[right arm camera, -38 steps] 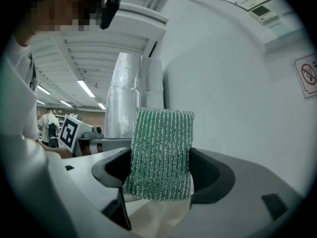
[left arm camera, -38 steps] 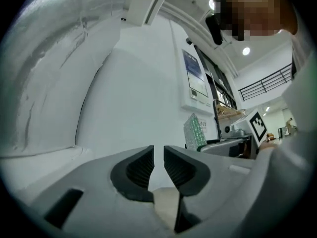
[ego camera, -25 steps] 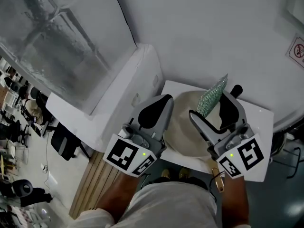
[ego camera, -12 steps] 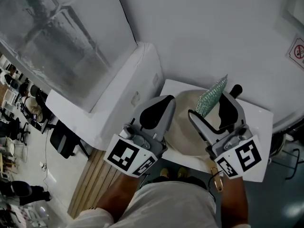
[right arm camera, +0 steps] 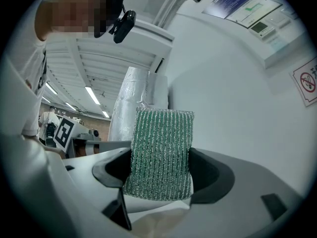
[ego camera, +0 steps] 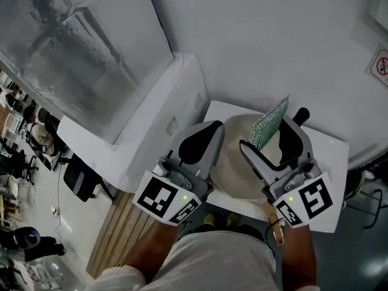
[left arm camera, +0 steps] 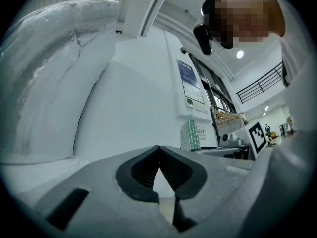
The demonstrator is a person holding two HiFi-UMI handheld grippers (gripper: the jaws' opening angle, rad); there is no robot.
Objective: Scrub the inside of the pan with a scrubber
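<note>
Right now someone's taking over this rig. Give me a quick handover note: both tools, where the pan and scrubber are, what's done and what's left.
Left tool: shut, empty, held above the left side of the pan.
Right tool: shut on the green scrubber, which points up, clear of the pan.
Pan: cream, on the white table, below both tools.
Done: scrubber is in the grip.
Left: lower it and scrub the pan's inside; no scrubbing shows at this moment.

The green, silver-threaded mesh scrubber (right arm camera: 159, 152) stands upright over the pan (ego camera: 233, 168), pinched in the right gripper (right arm camera: 161, 171). The pan is cream, round and level.
</note>
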